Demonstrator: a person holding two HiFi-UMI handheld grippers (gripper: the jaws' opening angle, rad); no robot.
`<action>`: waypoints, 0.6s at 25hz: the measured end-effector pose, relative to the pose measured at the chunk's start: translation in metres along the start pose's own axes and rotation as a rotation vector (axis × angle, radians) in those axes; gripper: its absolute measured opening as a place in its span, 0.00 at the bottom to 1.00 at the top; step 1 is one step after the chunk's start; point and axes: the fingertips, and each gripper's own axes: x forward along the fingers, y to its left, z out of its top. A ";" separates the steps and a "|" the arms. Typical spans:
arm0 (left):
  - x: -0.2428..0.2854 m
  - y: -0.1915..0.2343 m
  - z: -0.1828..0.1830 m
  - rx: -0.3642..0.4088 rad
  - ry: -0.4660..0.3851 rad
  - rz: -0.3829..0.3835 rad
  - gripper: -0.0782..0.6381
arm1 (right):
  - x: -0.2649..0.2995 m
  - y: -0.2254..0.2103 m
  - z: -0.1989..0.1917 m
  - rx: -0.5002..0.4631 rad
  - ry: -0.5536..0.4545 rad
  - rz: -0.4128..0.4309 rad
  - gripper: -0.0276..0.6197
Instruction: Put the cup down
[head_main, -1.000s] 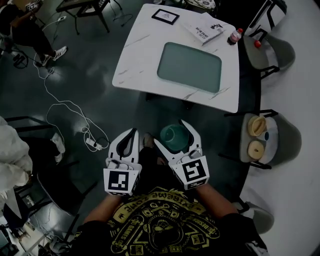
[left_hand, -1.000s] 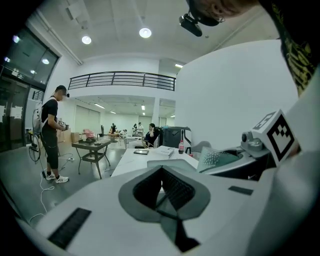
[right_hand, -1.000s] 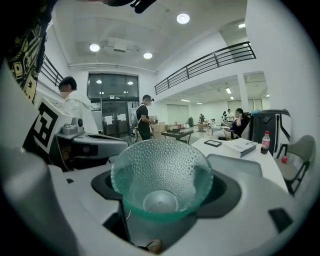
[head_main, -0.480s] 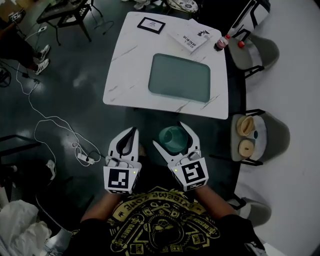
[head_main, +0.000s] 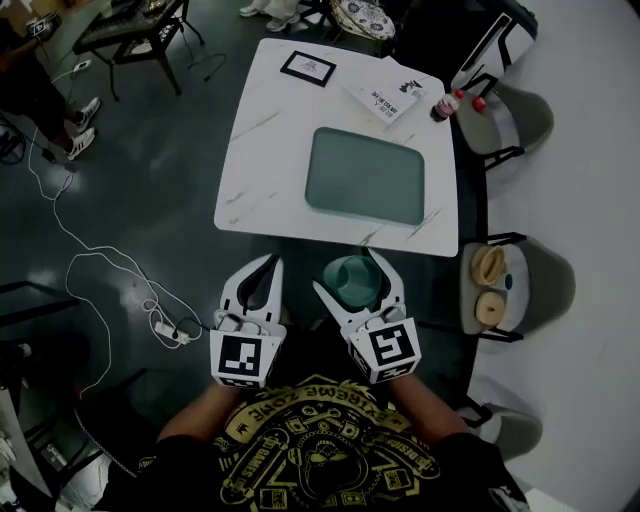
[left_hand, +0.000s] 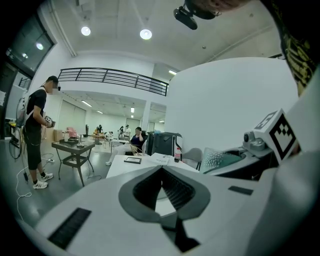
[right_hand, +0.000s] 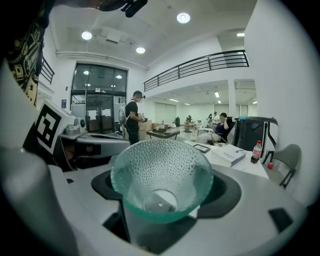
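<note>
A green dimpled glass cup (head_main: 349, 276) sits between the jaws of my right gripper (head_main: 350, 280), which is shut on it. In the right gripper view the cup (right_hand: 161, 175) points its open mouth at the camera, held tilted. The cup hangs over the dark floor, just short of the near edge of a white marble table (head_main: 270, 150). A green tray (head_main: 365, 177) lies on that table. My left gripper (head_main: 270, 264) is held beside the right one, shut and empty, its tips (left_hand: 161, 169) meeting.
On the table's far side lie a book (head_main: 383, 92), a framed picture (head_main: 307, 67) and a small bottle (head_main: 445, 104). Grey chairs (head_main: 522, 115) stand to the right, one (head_main: 548, 285) bearing round things. A cable (head_main: 90, 260) runs across the floor at left.
The table has drawn nearer in the head view, and its near edge now lies just beyond the cup. Both grippers keep the same pose, with the cup still held.
</note>
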 end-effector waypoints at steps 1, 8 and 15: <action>0.001 0.001 0.002 -0.001 -0.002 -0.003 0.12 | 0.001 -0.001 0.001 0.001 0.001 -0.004 0.66; 0.009 0.005 0.000 -0.006 0.003 -0.007 0.12 | 0.010 -0.009 0.002 0.008 0.000 -0.009 0.66; 0.031 0.007 0.011 0.011 -0.006 0.005 0.12 | 0.024 -0.026 0.008 0.012 -0.022 0.011 0.66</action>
